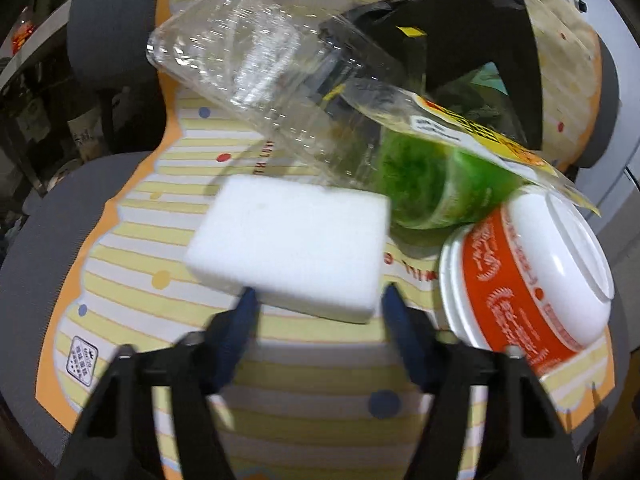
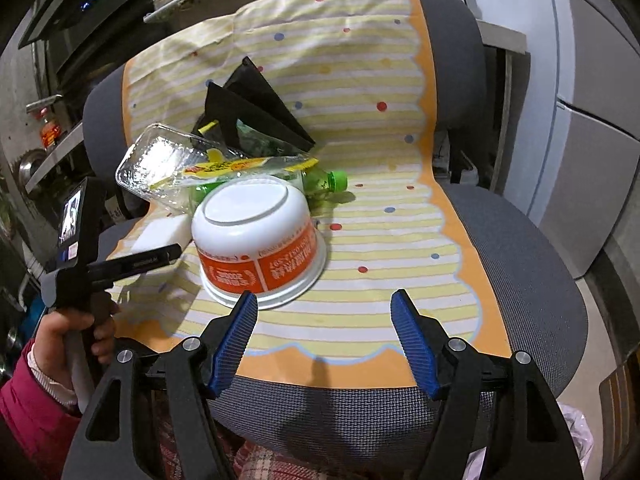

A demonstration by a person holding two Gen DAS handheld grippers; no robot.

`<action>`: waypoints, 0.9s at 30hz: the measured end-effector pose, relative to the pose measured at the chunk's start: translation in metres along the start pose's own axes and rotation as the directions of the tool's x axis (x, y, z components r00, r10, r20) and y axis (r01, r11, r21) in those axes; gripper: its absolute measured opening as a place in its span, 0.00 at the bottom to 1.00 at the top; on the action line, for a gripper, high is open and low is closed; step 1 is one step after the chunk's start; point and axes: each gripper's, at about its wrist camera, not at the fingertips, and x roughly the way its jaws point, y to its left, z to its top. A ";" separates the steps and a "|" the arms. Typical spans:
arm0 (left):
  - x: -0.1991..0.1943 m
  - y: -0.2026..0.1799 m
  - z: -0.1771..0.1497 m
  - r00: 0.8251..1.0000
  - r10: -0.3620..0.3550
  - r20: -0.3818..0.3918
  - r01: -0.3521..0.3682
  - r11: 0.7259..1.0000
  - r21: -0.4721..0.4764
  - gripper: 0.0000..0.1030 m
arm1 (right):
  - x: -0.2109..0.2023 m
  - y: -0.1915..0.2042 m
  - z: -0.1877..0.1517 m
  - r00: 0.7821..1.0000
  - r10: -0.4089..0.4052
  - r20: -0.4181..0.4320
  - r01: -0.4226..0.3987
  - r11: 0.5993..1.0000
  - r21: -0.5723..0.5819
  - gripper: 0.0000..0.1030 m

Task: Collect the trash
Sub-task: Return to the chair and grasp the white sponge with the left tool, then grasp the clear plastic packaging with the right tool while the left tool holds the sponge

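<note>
Our left gripper (image 1: pixel 316 300) stands open, jaws straddling the near end of the white sponge (image 1: pixel 288 240) at frame centre; its long axis runs crosswise. We judge the left nearer.

Cloth (image 2: pixel 360 128): pale yellow and white stripes, orange scalloped border, scattered red, blue and yellow dots. Chair (image 2: pixel 532 264): grey mesh. Bowl (image 2: pixel 256 236), centre of frame: white with orange printed band. Sponge (image 1: pixel 288 240): plain white. Bottle (image 2: pixel 324 184): green with green cap. Tray (image 1: pixel 256 60): clear. Folded card (image 2: pixel 256 108): black. Sleeve (image 2: pixel 24 412), lower left: magenta.
</note>
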 end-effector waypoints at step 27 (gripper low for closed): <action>-0.109 0.042 0.003 0.965 -0.167 0.202 0.155 0.985 0.077 0.22 | 0.068 0.106 0.076 0.998 0.065 0.010 -0.059 0.951 -0.305 0.68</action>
